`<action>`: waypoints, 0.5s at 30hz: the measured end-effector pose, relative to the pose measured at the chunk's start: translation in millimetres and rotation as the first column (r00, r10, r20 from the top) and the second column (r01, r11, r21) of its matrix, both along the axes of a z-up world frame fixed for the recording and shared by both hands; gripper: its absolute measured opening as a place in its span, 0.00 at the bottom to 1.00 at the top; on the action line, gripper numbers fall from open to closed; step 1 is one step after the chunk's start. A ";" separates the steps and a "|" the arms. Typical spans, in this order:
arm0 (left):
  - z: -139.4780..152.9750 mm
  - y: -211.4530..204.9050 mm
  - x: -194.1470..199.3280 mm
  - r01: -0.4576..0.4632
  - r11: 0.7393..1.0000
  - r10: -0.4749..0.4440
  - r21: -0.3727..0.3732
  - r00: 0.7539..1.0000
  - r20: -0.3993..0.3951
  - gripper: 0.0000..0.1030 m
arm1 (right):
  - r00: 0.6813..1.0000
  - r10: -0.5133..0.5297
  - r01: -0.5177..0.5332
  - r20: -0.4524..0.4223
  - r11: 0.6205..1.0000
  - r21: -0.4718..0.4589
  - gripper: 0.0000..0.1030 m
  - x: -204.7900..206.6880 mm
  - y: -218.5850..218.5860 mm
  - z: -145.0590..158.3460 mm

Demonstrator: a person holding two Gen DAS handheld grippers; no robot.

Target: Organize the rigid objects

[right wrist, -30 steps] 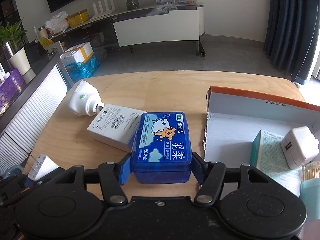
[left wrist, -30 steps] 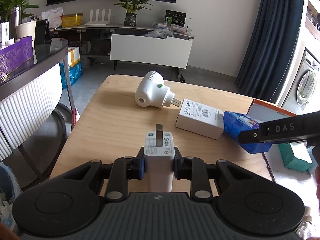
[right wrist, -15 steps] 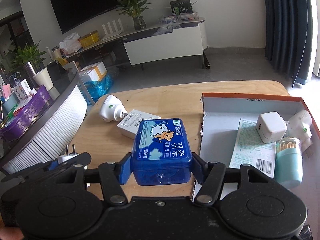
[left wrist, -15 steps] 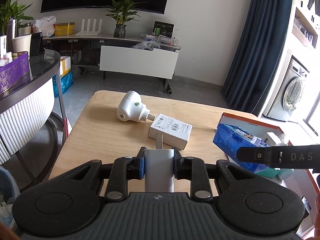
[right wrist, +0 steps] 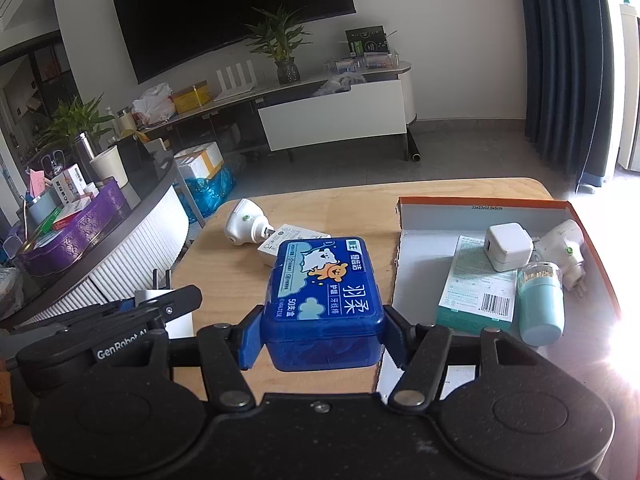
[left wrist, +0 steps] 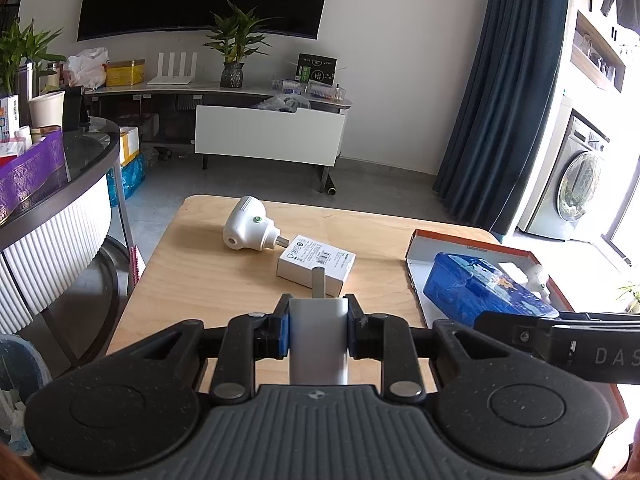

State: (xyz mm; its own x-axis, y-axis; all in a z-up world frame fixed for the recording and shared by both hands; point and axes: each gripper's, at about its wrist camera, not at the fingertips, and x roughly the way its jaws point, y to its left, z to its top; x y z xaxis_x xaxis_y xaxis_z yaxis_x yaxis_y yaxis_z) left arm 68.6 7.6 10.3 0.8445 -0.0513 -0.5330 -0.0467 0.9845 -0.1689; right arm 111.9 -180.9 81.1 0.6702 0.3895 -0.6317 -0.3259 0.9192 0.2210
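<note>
My left gripper (left wrist: 318, 328) is shut on a white plug adapter (left wrist: 318, 340), held above the wooden table (left wrist: 208, 276). My right gripper (right wrist: 322, 336) is shut on a blue plastic box (right wrist: 324, 300) with a cartoon label, held near the left edge of the orange-rimmed tray (right wrist: 424, 216); the box also shows in the left wrist view (left wrist: 480, 294). On the table lie a white round plug device (left wrist: 248, 230) and a small white carton (left wrist: 316, 264). In the tray lie a white cube charger (right wrist: 508, 246), a green-white carton (right wrist: 478, 284), a teal toothpick jar (right wrist: 540, 304) and a white plug (right wrist: 566, 242).
A curved counter (left wrist: 52, 200) with a purple box stands to the left. A TV stand (left wrist: 268, 136), dark curtain (left wrist: 496, 100) and washing machine (left wrist: 576, 188) lie beyond the table. A bin (left wrist: 16, 380) sits at lower left.
Both grippers have risen and pulled back from the table with their objects. The blue box has moved right, to beside the tray's left edge.
</note>
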 end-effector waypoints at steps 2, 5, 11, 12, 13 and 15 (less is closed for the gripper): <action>2.4 -3.8 -3.3 0.006 1.000 -0.006 0.006 1.000 0.003 0.25 | 1.000 -0.004 0.004 0.010 1.000 -0.001 0.71 -6.1 -3.4 3.2; 4.9 -9.3 -8.2 0.010 1.000 -0.010 0.012 1.000 0.004 0.25 | 1.000 -0.012 0.012 0.018 1.000 0.012 0.71 -14.5 -10.9 5.9; 6.2 -18.6 -18.1 0.023 1.000 -0.023 0.020 1.000 0.011 0.25 | 0.999 -0.030 0.029 0.038 0.999 0.019 0.71 -29.2 -22.6 9.3; 6.0 -20.1 -19.6 0.025 0.999 -0.025 0.025 1.000 0.012 0.25 | 0.999 -0.034 0.033 0.041 0.999 0.022 0.71 -31.9 -25.0 9.1; 6.1 -22.3 -21.8 0.026 0.999 -0.026 0.027 1.000 0.013 0.25 | 0.998 -0.038 0.037 0.043 0.999 0.024 0.71 -34.0 -27.0 9.3; 6.5 -24.5 -24.0 0.032 0.999 -0.032 0.022 0.999 0.011 0.25 | 0.998 -0.044 0.043 0.047 0.999 0.027 0.71 -38.1 -31.0 9.3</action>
State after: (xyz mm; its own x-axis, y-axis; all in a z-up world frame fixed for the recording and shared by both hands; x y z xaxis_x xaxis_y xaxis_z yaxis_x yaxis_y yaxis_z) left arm 44.6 -16.9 16.7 0.8489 -0.0666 -0.5244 -0.0134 0.9890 -0.1474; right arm 73.8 -211.9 90.4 0.7158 0.3752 -0.5889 -0.2964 0.9269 0.2303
